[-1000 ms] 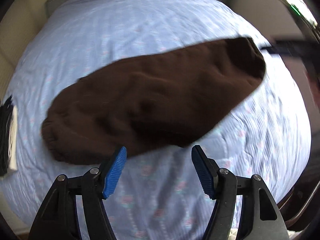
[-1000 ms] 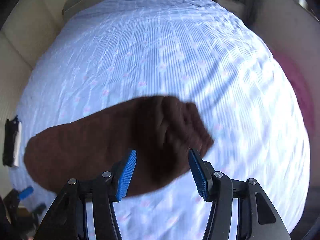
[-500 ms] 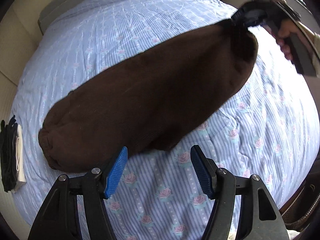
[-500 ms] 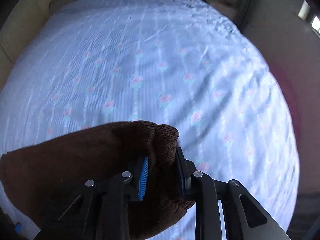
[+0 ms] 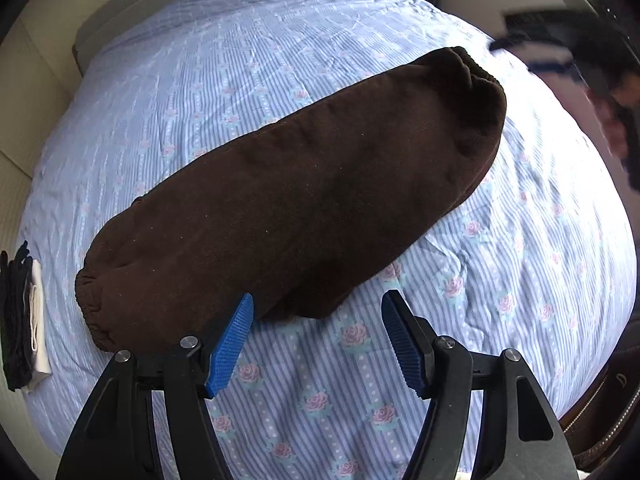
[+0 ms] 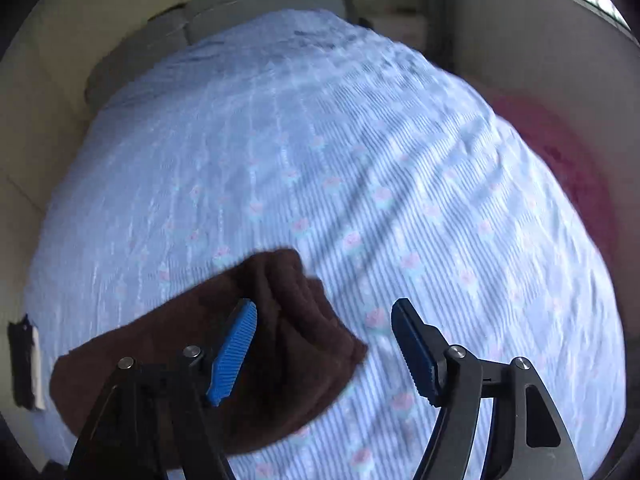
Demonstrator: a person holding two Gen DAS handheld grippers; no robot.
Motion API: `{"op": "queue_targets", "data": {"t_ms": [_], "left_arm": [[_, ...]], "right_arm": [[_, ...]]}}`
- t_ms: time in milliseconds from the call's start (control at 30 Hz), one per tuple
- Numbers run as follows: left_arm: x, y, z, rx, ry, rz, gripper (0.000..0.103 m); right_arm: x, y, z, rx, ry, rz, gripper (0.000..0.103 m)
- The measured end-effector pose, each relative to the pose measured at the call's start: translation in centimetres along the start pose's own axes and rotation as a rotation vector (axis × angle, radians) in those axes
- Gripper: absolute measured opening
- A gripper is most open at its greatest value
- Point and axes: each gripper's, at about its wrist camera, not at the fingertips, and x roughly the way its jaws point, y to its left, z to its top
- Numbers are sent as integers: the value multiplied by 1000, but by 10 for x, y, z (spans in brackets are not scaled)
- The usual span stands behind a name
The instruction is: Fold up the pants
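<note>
The dark brown pants [image 5: 304,196] lie in a long folded band across the blue striped bedspread [image 5: 248,60], waistband at the near left, cuffs at the far right. My left gripper [image 5: 316,340] is open and empty just in front of the pants' near edge. In the right wrist view the pants' cuff end [image 6: 280,332] lies on the bed. My right gripper [image 6: 324,348] is open above that end and holds nothing. It also shows blurred in the left wrist view [image 5: 560,48], raised beyond the cuffs.
A small stack of black and white folded clothes [image 5: 24,320] sits at the bed's left edge. Beige wall panels and grey pillows [image 6: 260,0] stand at the head of the bed. A pink rug [image 6: 568,168] lies on the floor right of the bed.
My right gripper was shut on the cuff end half a second ago; it has opened, let the pants down on the bed and pulled up and away. The left gripper stayed open.
</note>
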Motion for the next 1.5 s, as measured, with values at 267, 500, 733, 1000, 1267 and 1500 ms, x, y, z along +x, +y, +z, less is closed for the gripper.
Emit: {"op": "queue_targets", "data": {"t_ms": [267, 500, 733, 1000, 1267, 1500], "left_arm": [[-3, -4, 17, 66, -45, 27, 66], [-4, 3, 28, 53, -54, 50, 66], [-5, 1, 36, 54, -64, 53, 66], [-10, -10, 41, 91, -81, 41, 66], [-18, 17, 28, 9, -56, 40, 66], [-45, 89, -8, -183, -44, 99, 66]], "right_arm": [[18, -42, -38, 266, 95, 123, 70], [62, -25, -18, 262, 133, 170, 88], [99, -32, -21, 344, 178, 191, 90], [121, -57, -40, 463, 245, 286, 56], [32, -26, -30, 358, 114, 218, 43], [-44, 71, -8, 65, 8, 71, 43]]}}
